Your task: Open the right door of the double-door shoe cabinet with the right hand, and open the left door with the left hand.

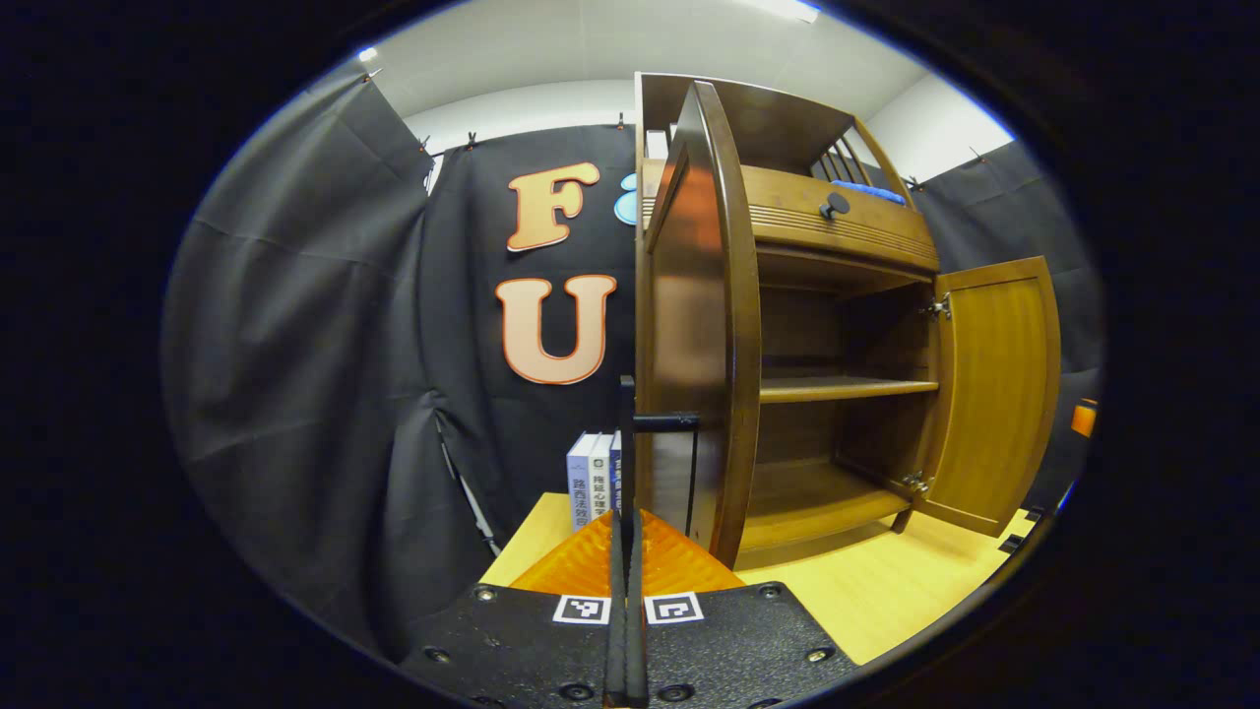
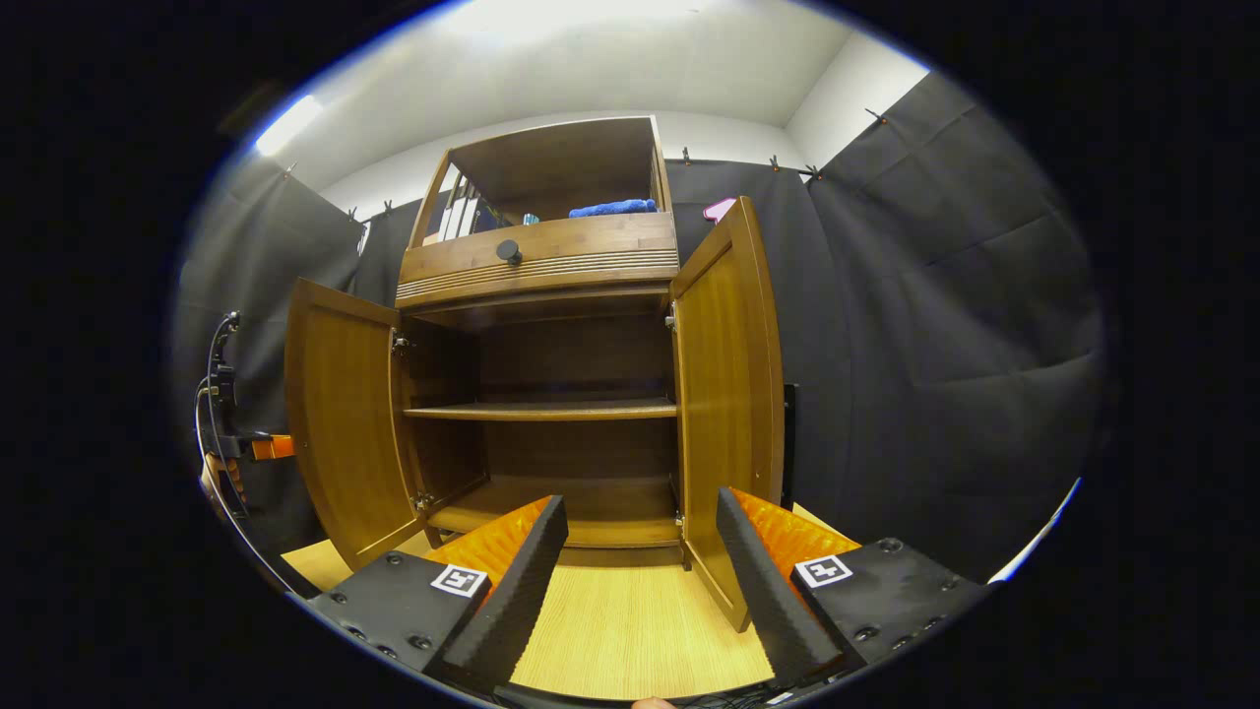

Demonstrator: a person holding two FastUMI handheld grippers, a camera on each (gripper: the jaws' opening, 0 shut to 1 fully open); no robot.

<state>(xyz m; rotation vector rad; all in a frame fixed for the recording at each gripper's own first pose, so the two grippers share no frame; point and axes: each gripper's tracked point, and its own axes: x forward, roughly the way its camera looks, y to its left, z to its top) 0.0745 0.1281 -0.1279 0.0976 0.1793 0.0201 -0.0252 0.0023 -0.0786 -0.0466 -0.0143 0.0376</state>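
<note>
Both cabinet doors stand open: left gripper (image 1: 626,551) pinches the left door's handle (image 1: 665,422) directly ahead; right gripper (image 2: 640,571) spread, empty.

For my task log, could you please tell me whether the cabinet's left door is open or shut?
Open. The left door stands swung out from the cabinet, baring the inner shelf.

The shoe cabinet (image 2: 551,256) is showing warm brown wood with a fine straight grain, its doors glowing a lighter honey-brown inside. A black round knob (image 2: 509,251) is sitting on the drawer front. A bright blue cloth (image 2: 612,208) is lying up top. The floor (image 2: 630,630) is showing pale yellow wood.
</note>
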